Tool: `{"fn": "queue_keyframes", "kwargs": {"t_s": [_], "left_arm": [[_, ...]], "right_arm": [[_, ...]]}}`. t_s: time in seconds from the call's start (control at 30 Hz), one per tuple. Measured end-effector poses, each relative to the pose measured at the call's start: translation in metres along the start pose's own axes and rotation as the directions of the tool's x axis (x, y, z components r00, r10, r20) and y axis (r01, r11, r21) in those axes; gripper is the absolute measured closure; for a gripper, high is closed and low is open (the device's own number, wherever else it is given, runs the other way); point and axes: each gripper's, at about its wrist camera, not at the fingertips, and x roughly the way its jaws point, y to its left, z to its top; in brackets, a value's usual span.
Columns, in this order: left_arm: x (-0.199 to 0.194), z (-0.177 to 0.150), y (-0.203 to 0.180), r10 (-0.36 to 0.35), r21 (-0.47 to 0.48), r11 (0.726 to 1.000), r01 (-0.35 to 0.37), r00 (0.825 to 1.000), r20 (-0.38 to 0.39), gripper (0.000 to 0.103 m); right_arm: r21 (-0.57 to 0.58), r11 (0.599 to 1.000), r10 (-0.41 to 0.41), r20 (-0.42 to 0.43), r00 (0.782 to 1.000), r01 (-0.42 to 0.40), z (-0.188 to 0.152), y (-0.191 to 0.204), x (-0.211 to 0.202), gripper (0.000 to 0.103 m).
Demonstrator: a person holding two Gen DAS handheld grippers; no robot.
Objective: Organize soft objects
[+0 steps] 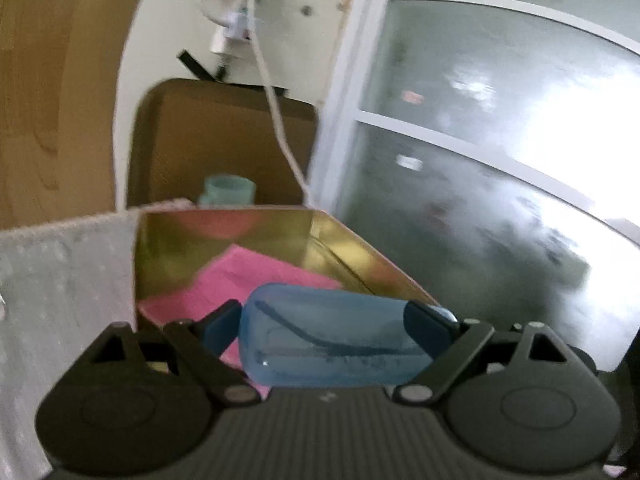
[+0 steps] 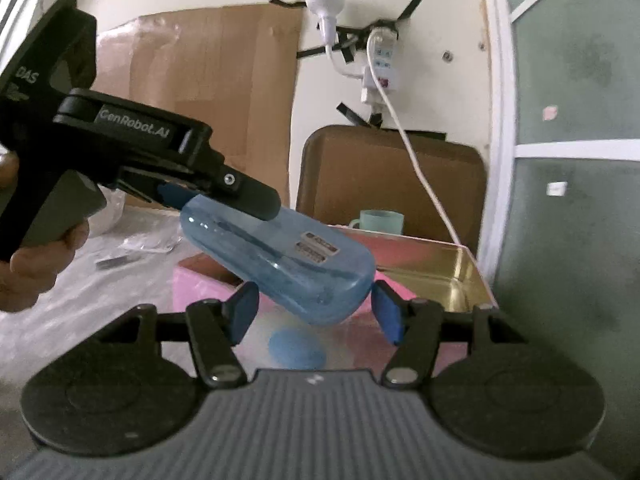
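A translucent blue plastic case (image 2: 280,264), long with rounded ends and two small labels on its side, is held tilted in the air above a gold-lined tin box (image 2: 452,268) in which a pink cloth (image 1: 240,280) lies. The case is clamped across its width by the left tool (image 1: 328,320). The right tool (image 2: 316,308) stands apart, its blue pads flanking the case's lower end without being pressed on it.
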Motion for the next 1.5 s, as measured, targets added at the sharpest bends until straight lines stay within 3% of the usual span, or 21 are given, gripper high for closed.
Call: {"fn": "queue_keyframes", "kwargs": {"t_s": [0.07, 0.2, 0.27, 0.53, 0.8, 1.0, 1.27, 1.5], "left_arm": [[0.018, 0.011, 0.011, 0.037, -0.011, 0.999, -0.038, 0.999, -0.001, 0.007], [0.061, 0.025, 0.033, 0.129, -0.058, 0.990, -0.132, 0.990, -0.049, 0.005], [0.066, 0.022, 0.040, 0.152, -0.085, 0.984, -0.156, 0.987, -0.059, 0.005], [0.052, -0.001, 0.031, 0.223, -0.002, 0.975, -0.224, 0.973, -0.065, 0.006], [0.001, -0.016, 0.019, 0.263, 0.016, 0.965, -0.263, 0.964, -0.028, 0.006], [-0.027, -0.031, 0.017, 0.306, 0.036, 0.952, -0.305, 0.952, -0.019, 0.006], [-0.047, -0.054, 0.022, 0.351, 0.044, 0.936, -0.350, 0.936, -0.009, 0.005], [-0.051, -0.074, 0.039, 0.402, 0.028, 0.915, -0.402, 0.915, -0.006, 0.003]], "right_arm": [[-0.010, 1.000, -0.007, -0.031, 0.999, 0.007, 0.007, -0.007, 0.028, 0.038], [-0.117, 0.976, -0.188, -0.030, 0.982, 0.183, 0.012, 0.000, 0.074, 0.039], [-0.066, 0.984, -0.169, -0.049, 0.984, 0.166, 0.010, -0.004, 0.079, 0.040], [0.030, 0.989, -0.145, -0.048, 0.988, 0.146, -0.005, 0.011, 0.050, 0.040], [0.142, 0.977, -0.163, 0.003, 0.987, 0.161, -0.004, 0.030, 0.003, 0.040], [0.261, 0.950, -0.175, -0.007, 0.984, 0.171, -0.011, 0.038, -0.024, 0.040], [0.354, 0.921, -0.174, 0.002, 0.985, 0.162, -0.009, 0.046, -0.030, 0.039], [0.340, 0.923, -0.206, 0.048, 0.977, 0.178, -0.007, 0.068, -0.027, 0.039]]}}
